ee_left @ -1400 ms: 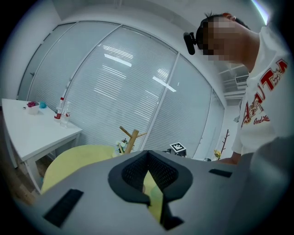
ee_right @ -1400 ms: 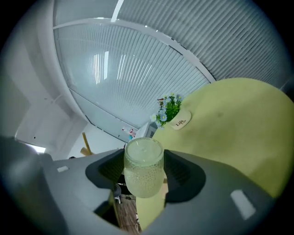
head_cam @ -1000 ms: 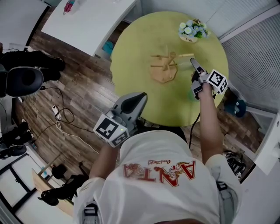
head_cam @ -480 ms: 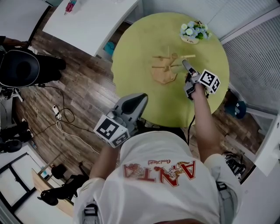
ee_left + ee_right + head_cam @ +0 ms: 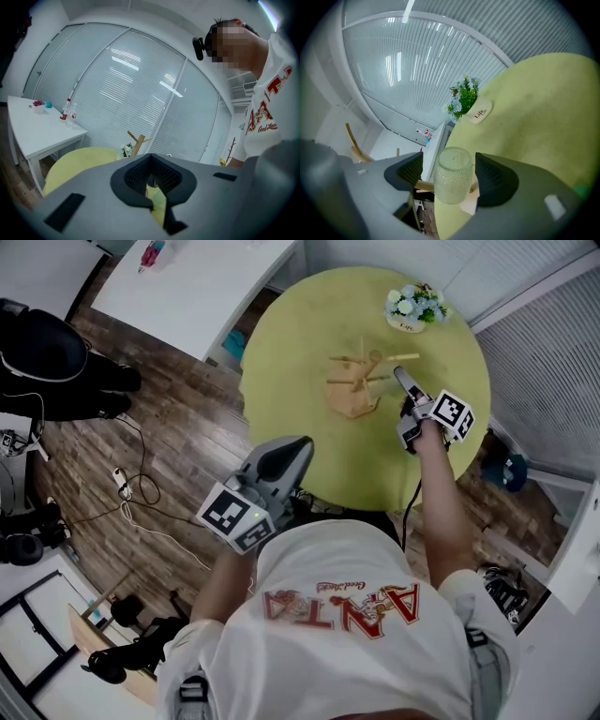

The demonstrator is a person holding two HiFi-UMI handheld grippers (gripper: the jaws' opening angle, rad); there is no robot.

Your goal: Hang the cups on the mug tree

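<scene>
While released, jaws just opened beside the cup (image 5: 452, 176) on the mug tree (image 5: 349, 401): right tool (image 5: 399, 377) nearer, cup straight ahead, untouched; best pulled straight back.

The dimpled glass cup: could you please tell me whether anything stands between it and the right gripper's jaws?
Nothing visible does. The dimpled clear glass cup stands between the right gripper's jaws, which have just been opening; one pad stands clear of it. A wooden mug-tree peg shows behind it.

Mug tree (image 5: 353, 390) on table (image 5: 291, 352); flower pot (image 5: 413, 307) behind; cup (image 5: 452, 176) right of tree.
</scene>
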